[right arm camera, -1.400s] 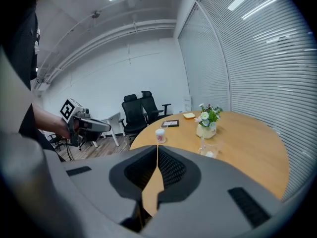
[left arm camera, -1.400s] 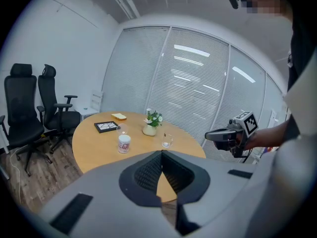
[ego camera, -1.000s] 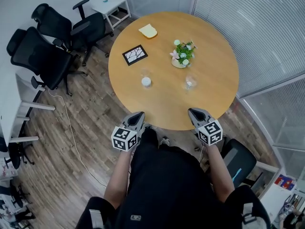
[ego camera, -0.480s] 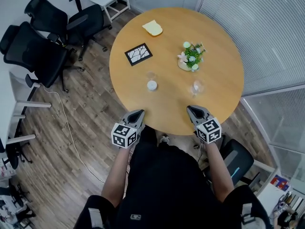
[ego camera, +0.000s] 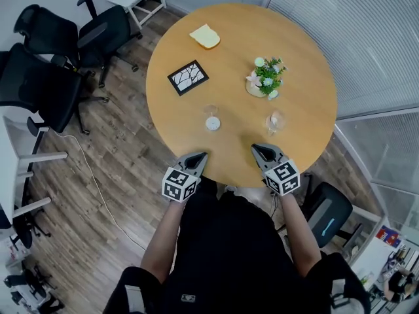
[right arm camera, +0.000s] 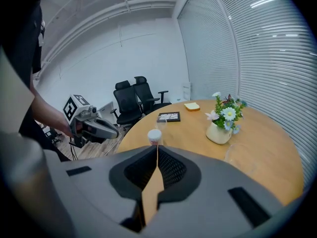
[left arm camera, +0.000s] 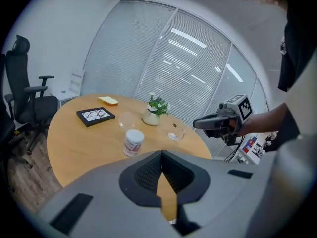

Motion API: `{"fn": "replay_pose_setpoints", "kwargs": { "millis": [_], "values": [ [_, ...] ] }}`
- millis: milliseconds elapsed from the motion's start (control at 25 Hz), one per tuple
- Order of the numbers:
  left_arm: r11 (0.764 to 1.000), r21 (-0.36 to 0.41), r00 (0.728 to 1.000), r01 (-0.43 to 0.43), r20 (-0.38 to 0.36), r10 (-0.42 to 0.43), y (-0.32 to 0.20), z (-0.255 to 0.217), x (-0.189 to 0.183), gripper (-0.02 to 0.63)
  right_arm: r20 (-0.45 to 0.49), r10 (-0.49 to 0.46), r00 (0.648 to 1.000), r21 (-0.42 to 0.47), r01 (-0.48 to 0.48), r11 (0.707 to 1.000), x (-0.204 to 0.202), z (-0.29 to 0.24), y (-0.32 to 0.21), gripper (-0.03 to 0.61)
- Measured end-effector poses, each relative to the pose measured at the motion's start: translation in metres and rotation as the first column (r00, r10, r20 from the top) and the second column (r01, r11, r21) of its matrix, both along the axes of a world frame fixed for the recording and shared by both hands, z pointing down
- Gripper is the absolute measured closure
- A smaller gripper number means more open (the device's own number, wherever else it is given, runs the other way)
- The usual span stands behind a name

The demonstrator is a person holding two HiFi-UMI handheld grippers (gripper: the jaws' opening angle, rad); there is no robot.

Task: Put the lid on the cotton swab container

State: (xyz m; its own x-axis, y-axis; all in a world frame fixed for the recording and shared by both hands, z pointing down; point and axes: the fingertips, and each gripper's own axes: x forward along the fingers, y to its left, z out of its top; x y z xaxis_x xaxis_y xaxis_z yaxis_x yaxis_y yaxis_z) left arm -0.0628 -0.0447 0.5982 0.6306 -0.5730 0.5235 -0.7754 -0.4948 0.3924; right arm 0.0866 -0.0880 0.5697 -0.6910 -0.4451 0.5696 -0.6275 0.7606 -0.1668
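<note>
Both grippers have come forward to the near rim of the round wooden table [ego camera: 301,64] since a second ago. The left gripper [ego camera: 198,156] and right gripper [ego camera: 256,149] each have their jaws pressed together on nothing. Left of the white pot of flowers [ego camera: 262,84], nearer the person, stands the small white cotton swab container [ego camera: 213,123]. A clear round piece [ego camera: 275,121], probably its lid, lies just in front of that pot. Opening the jaws before reaching, pinching the lid by its rim and steadying the container look wise.
</note>
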Motion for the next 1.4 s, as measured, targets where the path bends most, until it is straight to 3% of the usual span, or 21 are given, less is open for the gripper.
{"fn": "replay_pose_setpoints", "kwargs": {
  "millis": [480,920,1240,1400],
  "values": [
    [0.988,-0.040,0.989,-0.147,-0.016,0.147,-0.021,0.023,-0.023,0.607,-0.009,0.079,0.997,0.010,-0.079,0.997,-0.043,0.004,-0.016,0.572],
    [0.963,-0.052,0.963,-0.264,0.044,0.266,-0.043,0.044,-0.021,0.607,-0.004,0.123,0.992,-0.004,-0.123,0.992,-0.048,0.014,-0.027,0.572],
    [0.974,-0.066,0.971,-0.217,0.090,0.222,-0.064,0.061,-0.025,0.606,0.008,0.128,0.992,-0.011,-0.128,0.992,-0.040,0.018,-0.039,0.572],
    [0.966,-0.079,0.960,-0.245,0.123,0.253,-0.066,0.071,-0.023,0.606,0.016,0.137,0.990,-0.026,-0.136,0.990,-0.040,0.022,-0.040,0.572]
  ]
}}
